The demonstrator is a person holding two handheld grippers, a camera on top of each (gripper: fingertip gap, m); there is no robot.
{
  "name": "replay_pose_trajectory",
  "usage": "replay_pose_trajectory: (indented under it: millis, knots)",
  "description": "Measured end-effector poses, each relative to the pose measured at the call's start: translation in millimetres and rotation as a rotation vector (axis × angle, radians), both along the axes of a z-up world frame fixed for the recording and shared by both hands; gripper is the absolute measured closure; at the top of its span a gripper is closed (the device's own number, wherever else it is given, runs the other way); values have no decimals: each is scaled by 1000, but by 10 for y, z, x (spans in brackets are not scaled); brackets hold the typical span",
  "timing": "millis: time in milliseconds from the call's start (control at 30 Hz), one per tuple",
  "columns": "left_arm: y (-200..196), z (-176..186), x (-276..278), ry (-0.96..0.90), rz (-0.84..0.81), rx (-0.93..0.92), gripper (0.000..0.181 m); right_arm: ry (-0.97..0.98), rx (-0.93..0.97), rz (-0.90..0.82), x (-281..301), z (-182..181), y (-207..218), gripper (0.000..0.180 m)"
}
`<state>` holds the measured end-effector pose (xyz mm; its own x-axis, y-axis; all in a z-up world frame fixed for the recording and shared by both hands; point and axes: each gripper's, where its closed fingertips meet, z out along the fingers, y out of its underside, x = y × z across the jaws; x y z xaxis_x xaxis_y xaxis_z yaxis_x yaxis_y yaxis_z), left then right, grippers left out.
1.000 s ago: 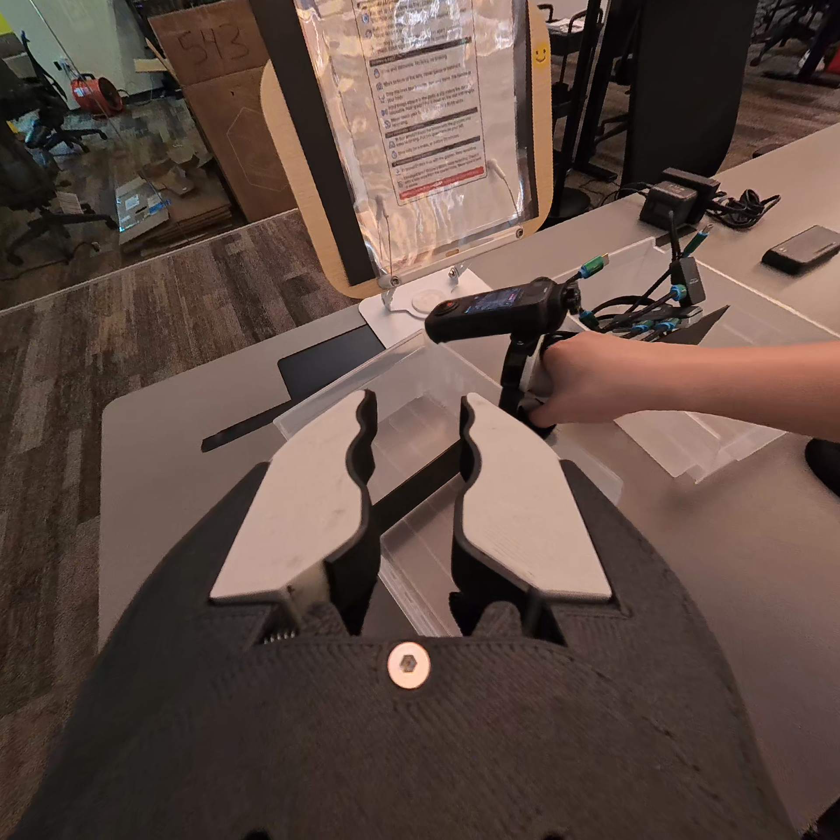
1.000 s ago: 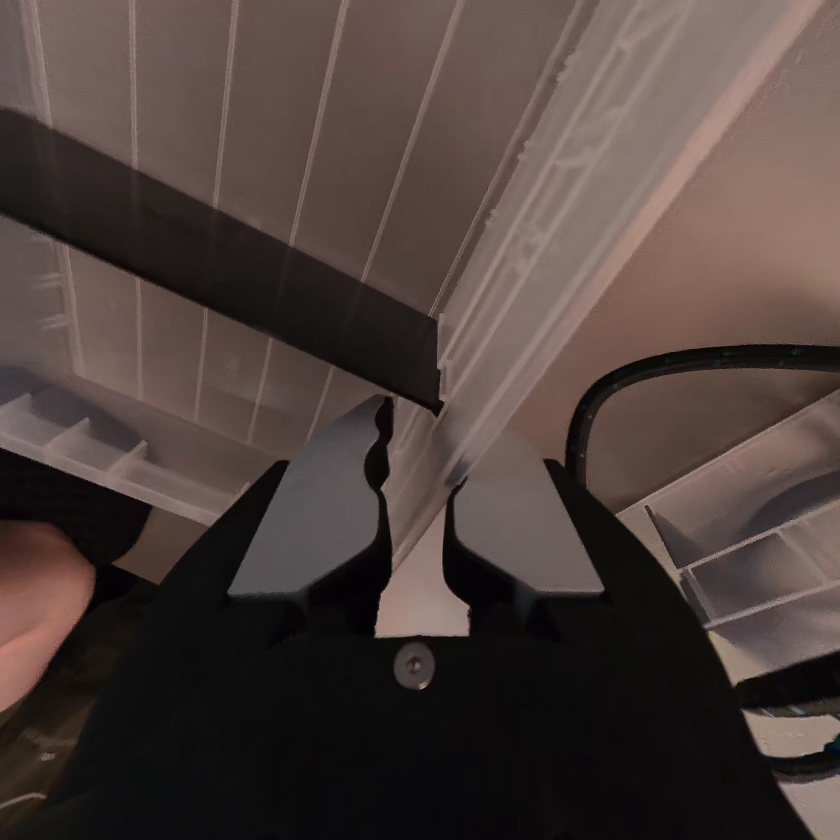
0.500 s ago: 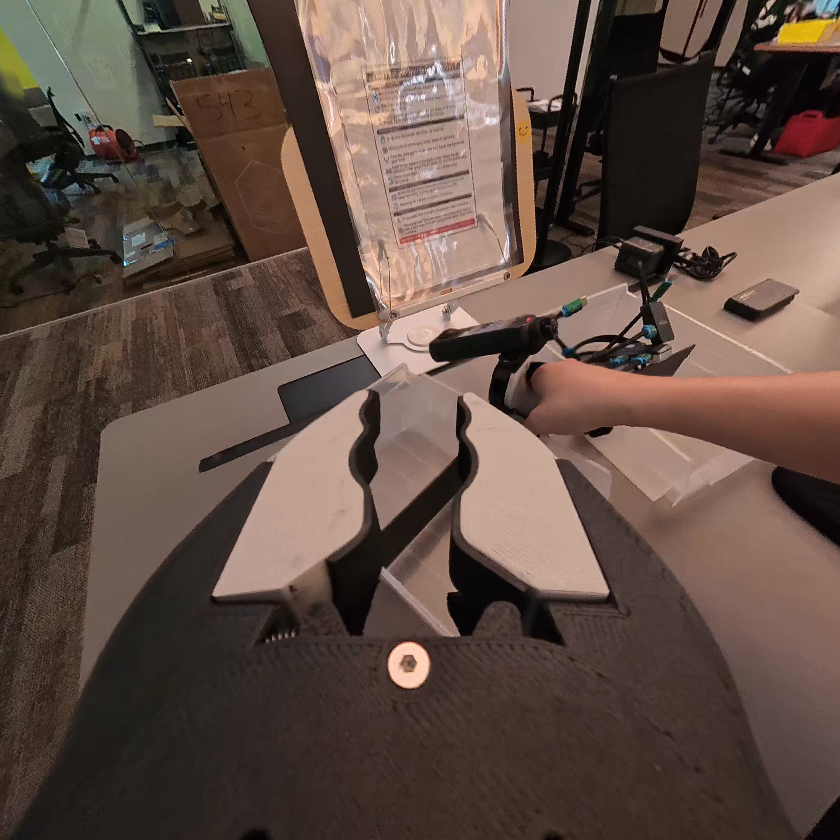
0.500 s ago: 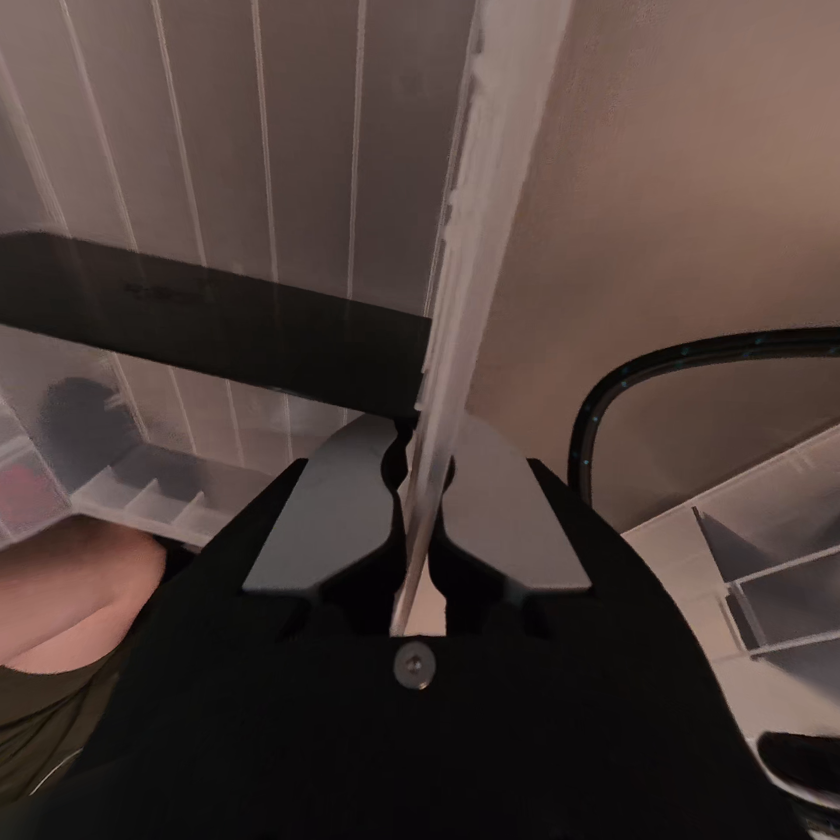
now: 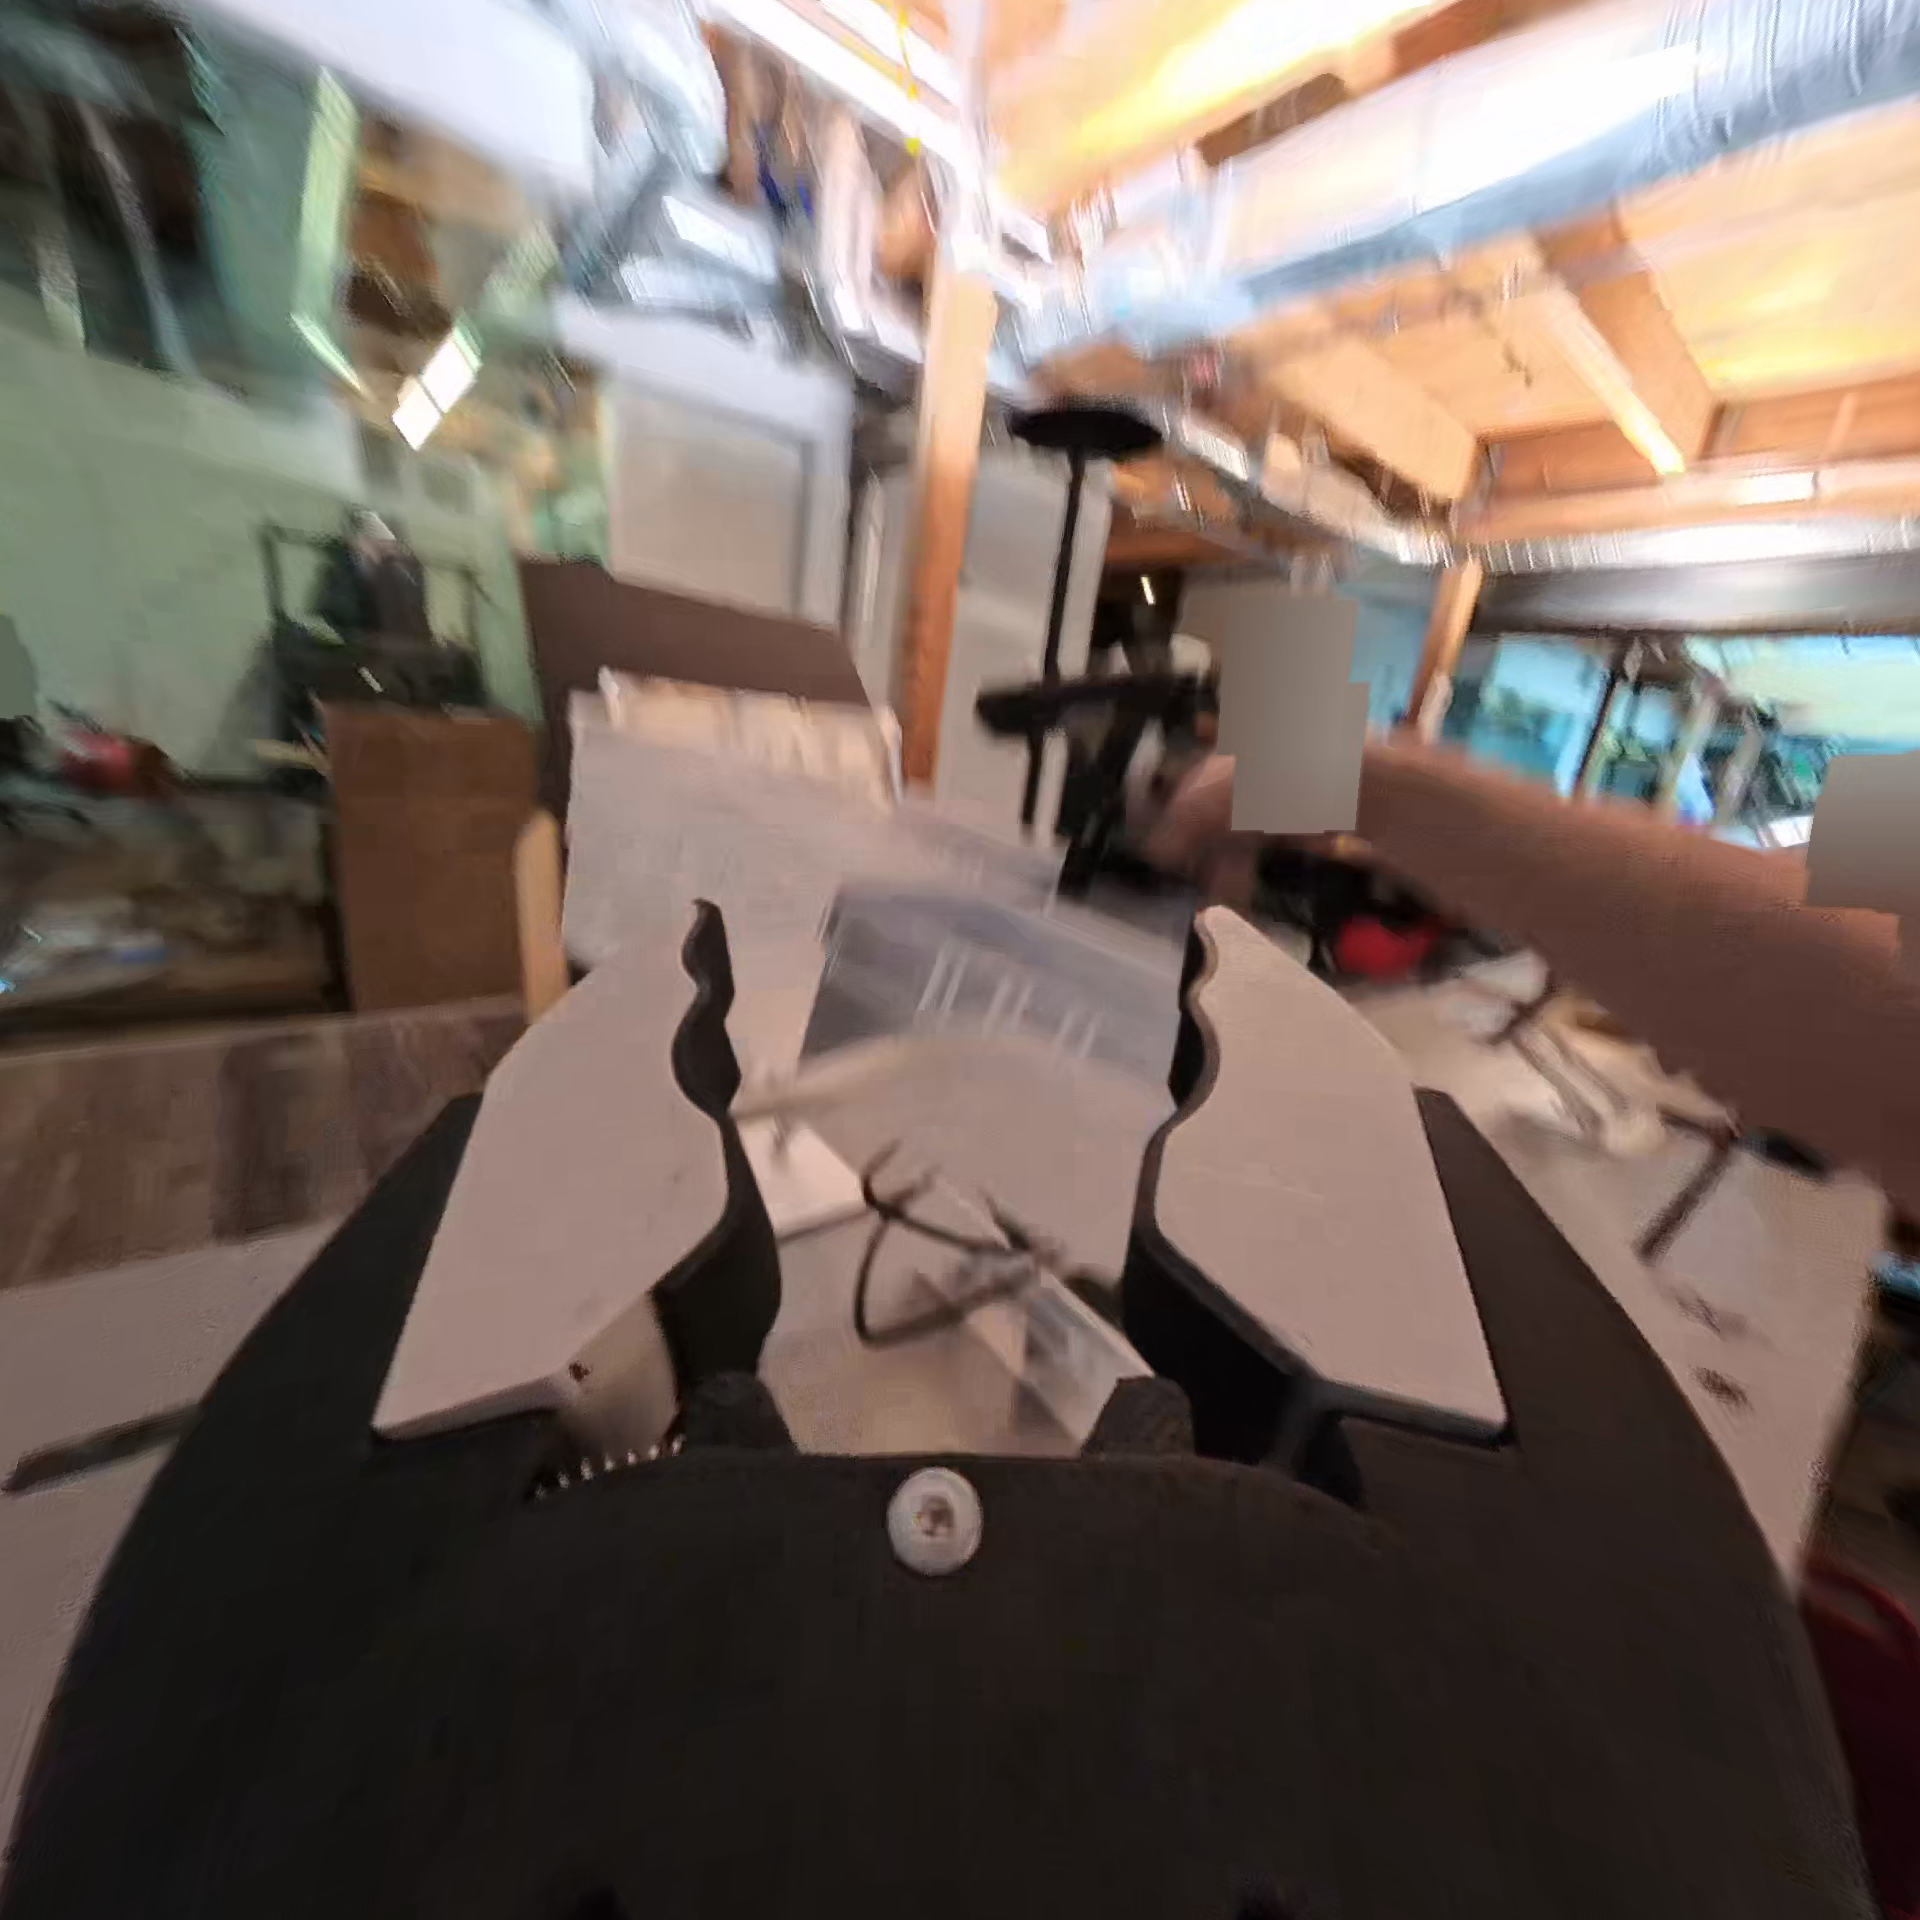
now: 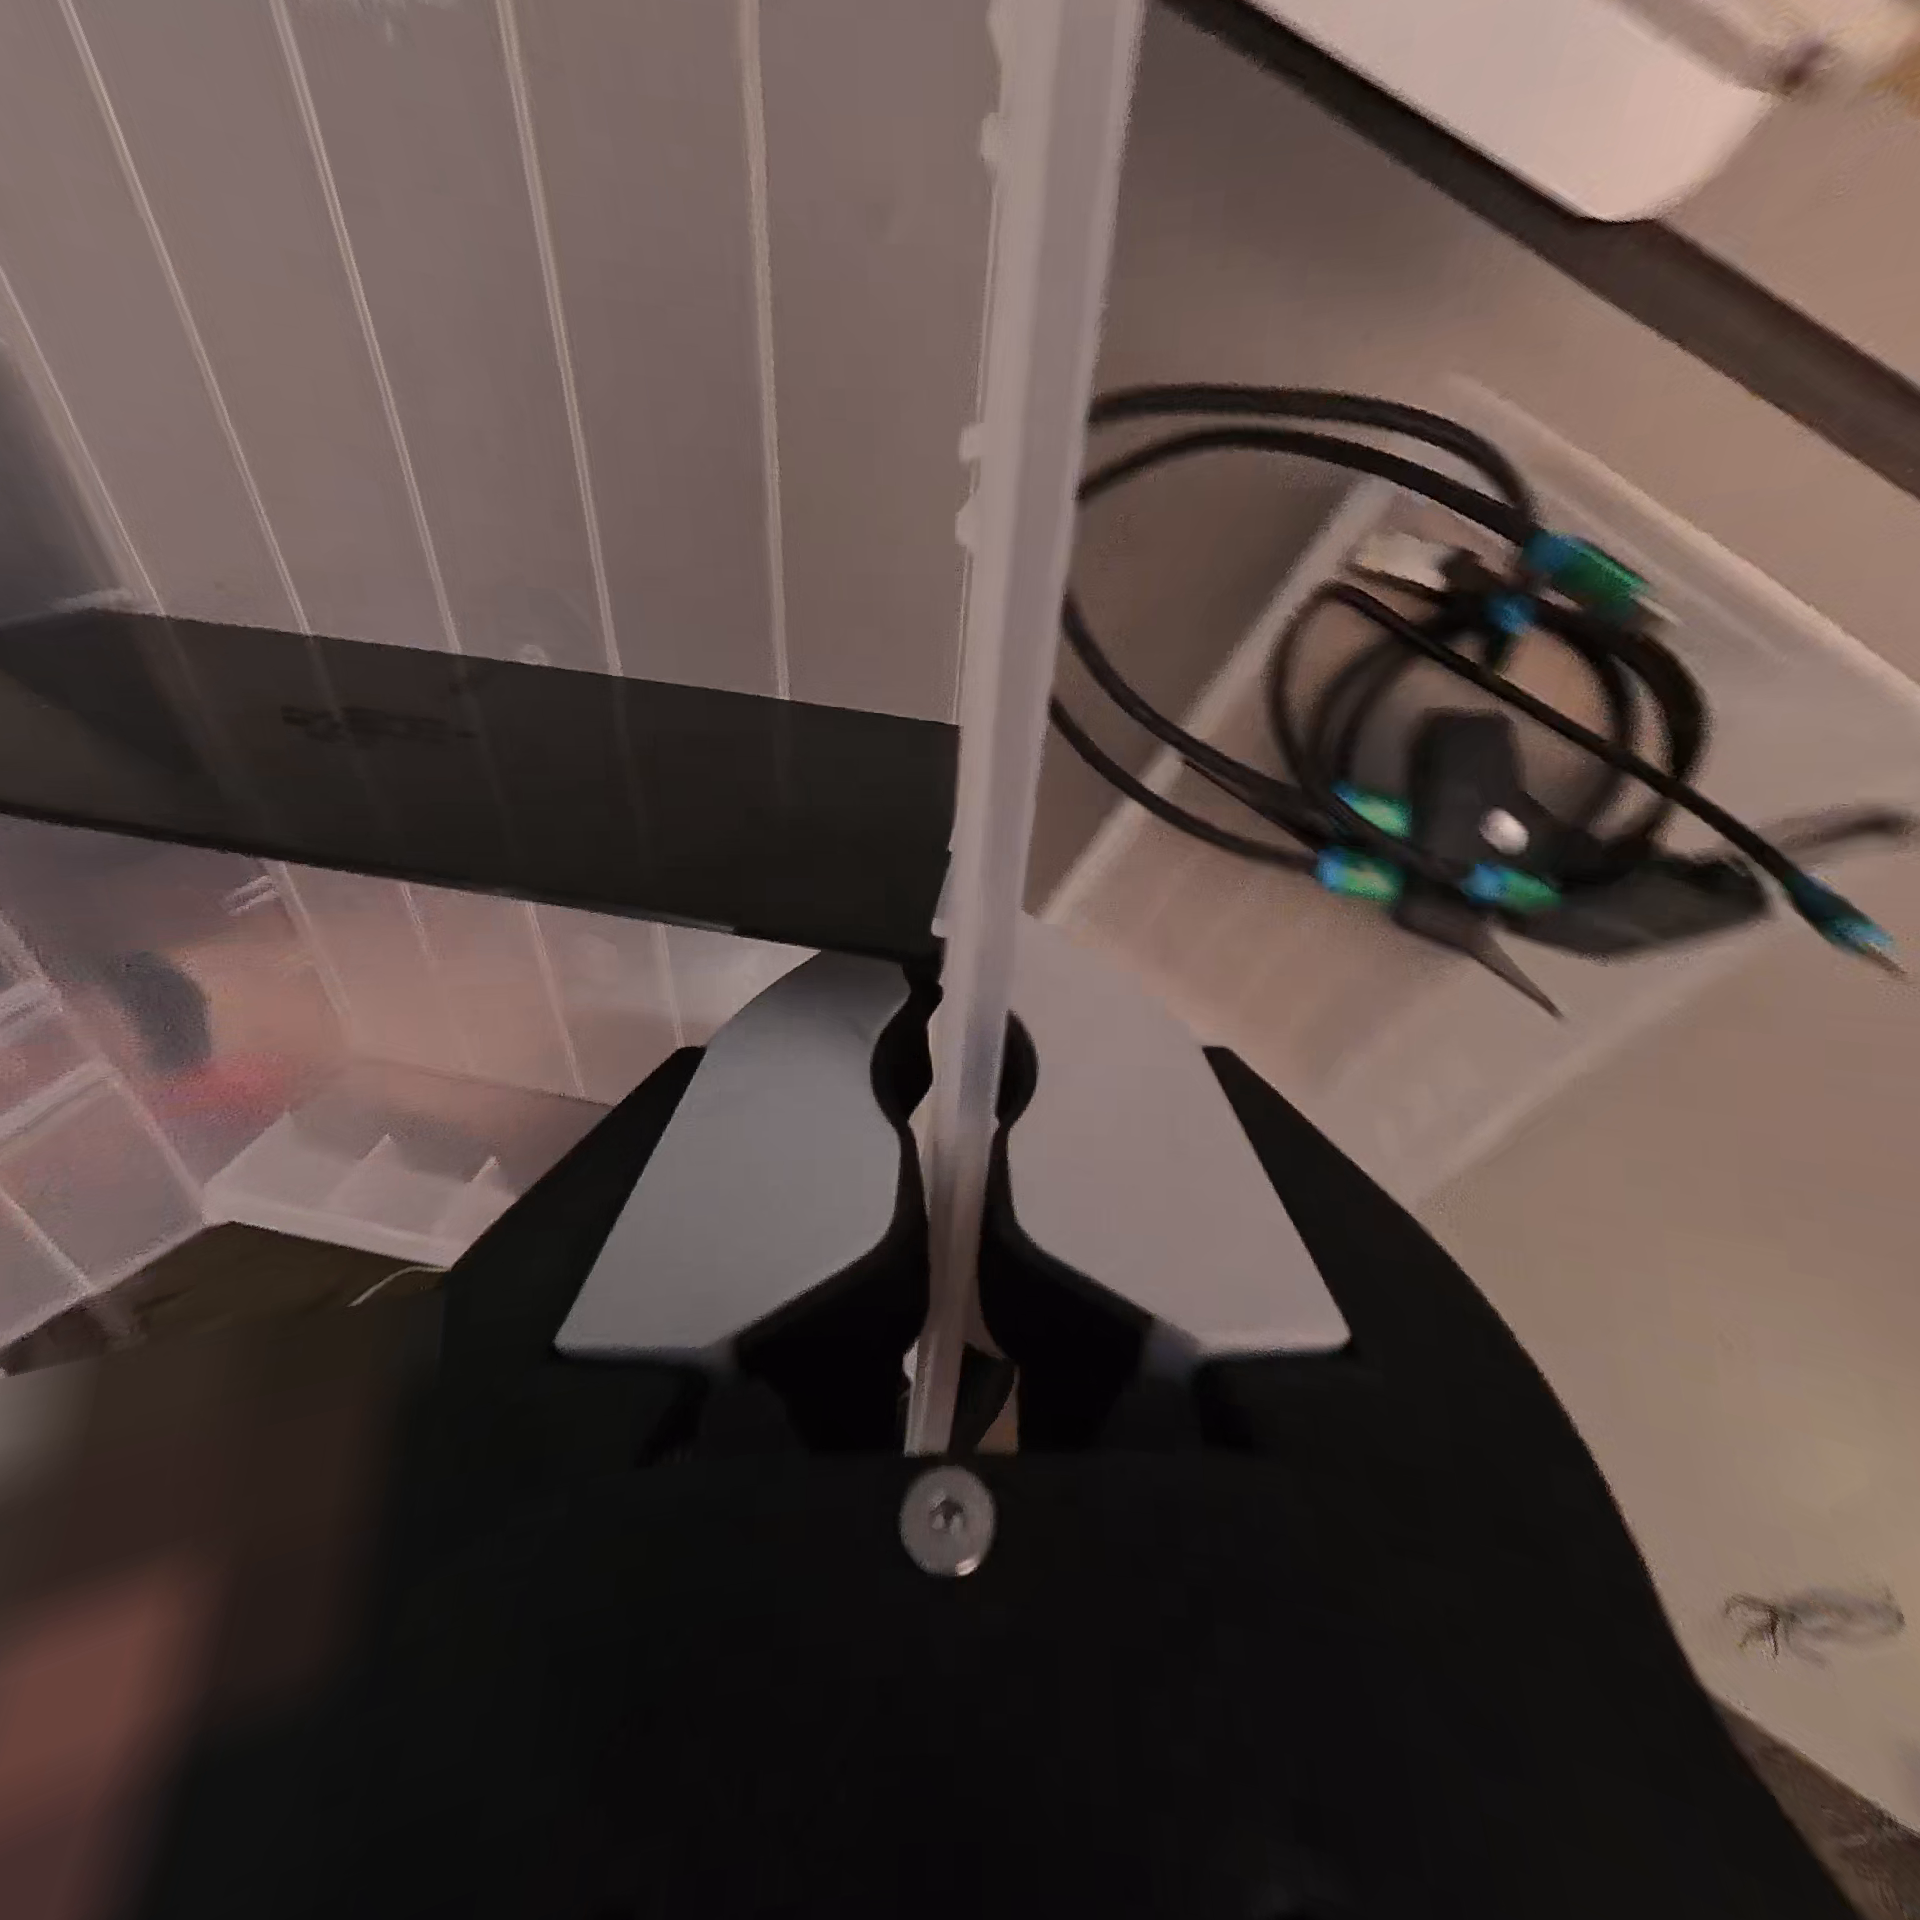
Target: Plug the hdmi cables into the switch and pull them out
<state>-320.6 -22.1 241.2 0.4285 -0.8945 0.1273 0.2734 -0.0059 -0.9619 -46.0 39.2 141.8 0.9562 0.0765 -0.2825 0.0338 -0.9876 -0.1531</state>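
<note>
My right gripper (image 6: pixel 961 997) is shut on the rim of a clear ribbed plastic lid (image 6: pixel 1029 520), which stands on edge between the jaws. A black bar (image 6: pixel 468 769) crosses the lid on the left. Right of the lid, a bundle of black hdmi cables (image 6: pixel 1351 665) with blue-green plug ends lies in a clear box (image 6: pixel 1299 644), around a black device that may be the switch (image 6: pixel 1475 800). My left gripper (image 5: pixel 956 966) is open wide and empty. Its view is blurred; the raised lid (image 5: pixel 987 997) and dark cables (image 5: pixel 935 1257) show between its fingers.
The grey table (image 6: pixel 1558 1299) runs under the box. A white stand base (image 6: pixel 1558 104) sits at the top right of the right wrist view. In the left wrist view, a cardboard box (image 5: pixel 426 852) and a black pole stand (image 5: pixel 1070 623) stand beyond the table.
My left gripper has opened wide and its view has swung upward and blurred. My right gripper closed on the lid's rim and has raised it, bringing the cables into view.
</note>
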Motion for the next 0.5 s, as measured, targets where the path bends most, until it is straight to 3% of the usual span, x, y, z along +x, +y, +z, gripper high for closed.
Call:
replay_pose_trajectory:
  millis: [133,233,333,400,500]
  knots:
    - [107,-938,902,488,-213,-204,91,-55,98,-223,1066,457,-545,175]
    - [22,-1543,1694,691,-377,-330,88,-91,134,-389,1810,506,-1055,174]
    - [-130,-2166,2262,860,-435,-437,86,-105,121,-555,2430,317,-1577,175]
    - [-158,-2528,2482,955,-383,-452,98,-130,94,-645,2781,108,-1908,175]
    - [-144,-2903,2675,1059,-326,-424,93,-164,22,-739,3190,-299,-2378,174]
